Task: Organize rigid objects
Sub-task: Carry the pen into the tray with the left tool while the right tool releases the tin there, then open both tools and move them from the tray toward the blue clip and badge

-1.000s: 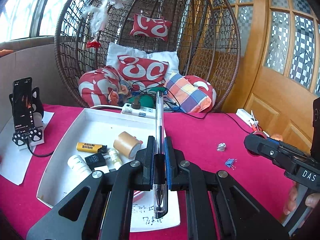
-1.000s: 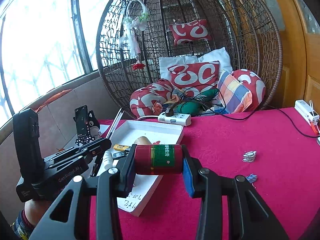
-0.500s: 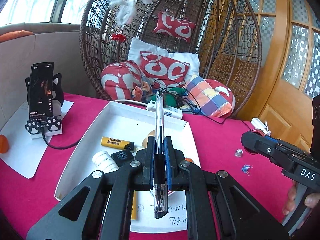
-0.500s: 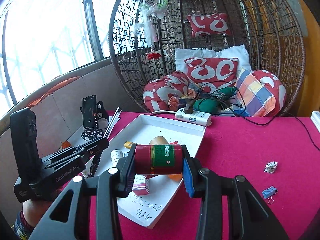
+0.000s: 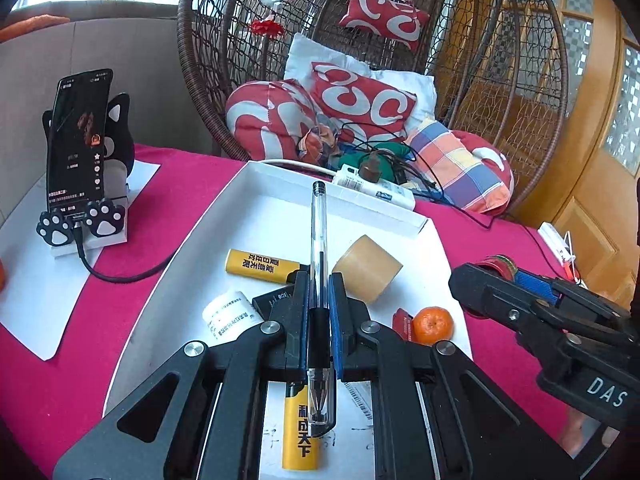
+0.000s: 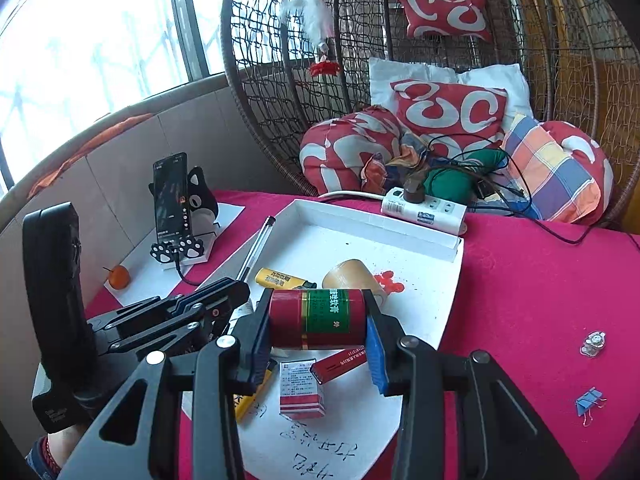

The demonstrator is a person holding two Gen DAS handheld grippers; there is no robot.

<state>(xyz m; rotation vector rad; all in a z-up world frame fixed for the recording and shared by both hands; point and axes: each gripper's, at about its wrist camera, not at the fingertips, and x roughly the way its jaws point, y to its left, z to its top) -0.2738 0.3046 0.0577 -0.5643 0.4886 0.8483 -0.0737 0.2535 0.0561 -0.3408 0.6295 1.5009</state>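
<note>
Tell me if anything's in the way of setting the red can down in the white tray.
Partly. The right tongs hold the red can above the white tray, but a red and white box, a red packet and the tape roll lie below it. The far end looks bare.

Not much readable here tbh. "DAS" is showing in white letters on the black body of the right gripper (image 5: 500, 276), over at the right edge of the left wrist view. A yellow lighter (image 5: 301, 428) in the white tray (image 5: 280, 184) is carrying big black Chinese characters, 利成天下. The second yellow lighter (image 5: 262, 267) is also wearing black Chinese print, too small for me. The red and green can (image 6: 318, 319) is showing a green label with Chinese writing I'm not making out.
</note>
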